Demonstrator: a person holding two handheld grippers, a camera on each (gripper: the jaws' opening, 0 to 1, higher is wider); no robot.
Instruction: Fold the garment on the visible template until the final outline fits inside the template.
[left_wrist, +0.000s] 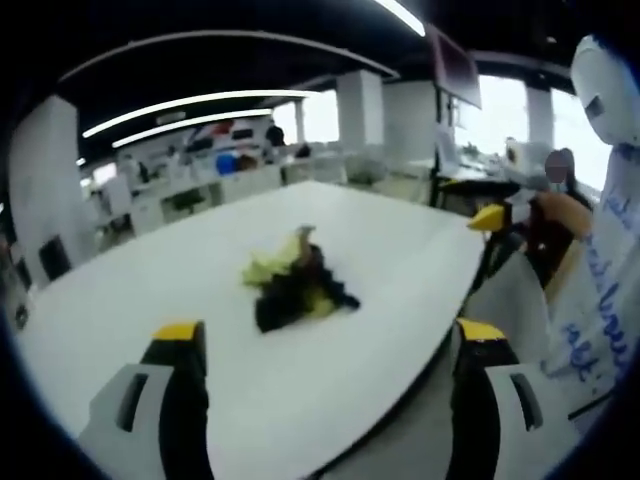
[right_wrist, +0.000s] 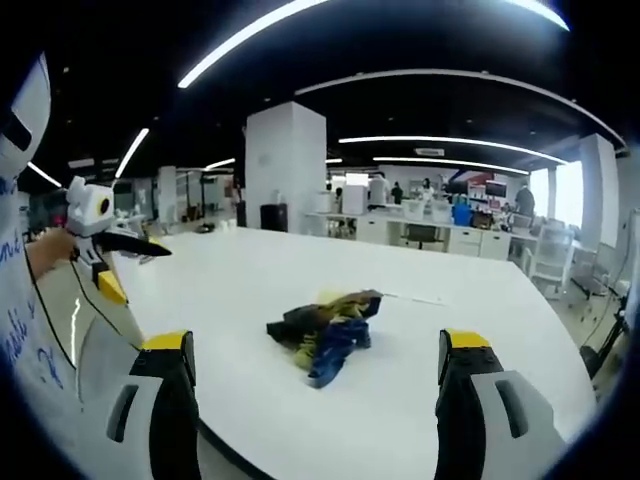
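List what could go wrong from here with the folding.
1. The garment lies crumpled in a heap on the white table, so a claw may pinch several layers at once.
2. No template outline can be made out on the table, so the target fit may be hard to judge.
3. Both claws, left and right, are open and apart from the garment.

Blue handwriting-style lettering runs down the person's white shirt (left_wrist: 600, 290), but it is too blurred to read; perhaps a printed slogan or logo.
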